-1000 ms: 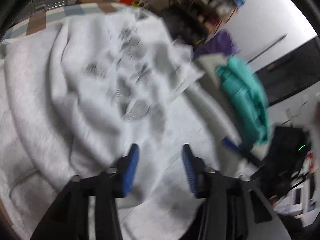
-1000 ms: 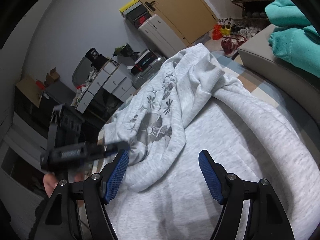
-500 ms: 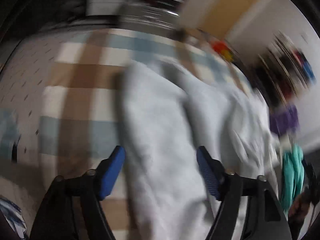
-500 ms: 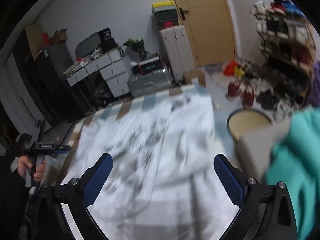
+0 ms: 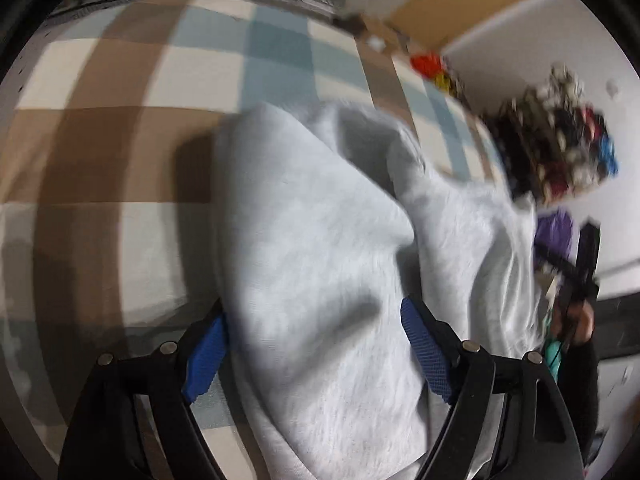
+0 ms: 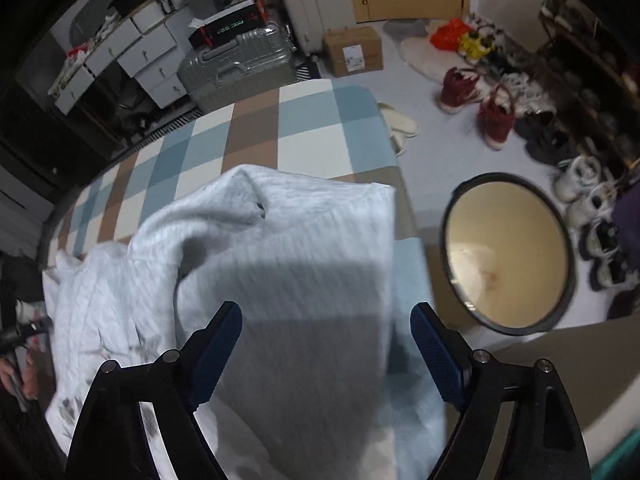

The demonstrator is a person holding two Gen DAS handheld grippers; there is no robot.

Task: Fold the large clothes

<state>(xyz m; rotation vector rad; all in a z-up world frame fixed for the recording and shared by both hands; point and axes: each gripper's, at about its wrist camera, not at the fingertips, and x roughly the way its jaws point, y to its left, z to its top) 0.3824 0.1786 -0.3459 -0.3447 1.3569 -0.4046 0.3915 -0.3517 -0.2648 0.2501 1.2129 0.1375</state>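
I see one light grey sweatshirt (image 6: 280, 248) lying rumpled on a bed with a checked cover (image 6: 304, 120) of blue, brown and white squares; its printed front shows dark at my left in the right wrist view. My left gripper (image 5: 316, 356) hangs with its jaws spread wide, a bulging fold of the sweatshirt between them but not pinched; my right gripper (image 6: 324, 348) is likewise spread wide over a flat panel of it, gripping nothing. I judge the fabric thick, soft and limp, fairly heavy for cloth, likely to sag and drag; a hem edge or shoulder seam looks the surest hold. I count one sweatshirt, two grippers, and one round tub (image 6: 508, 252) on the floor beside the bed.
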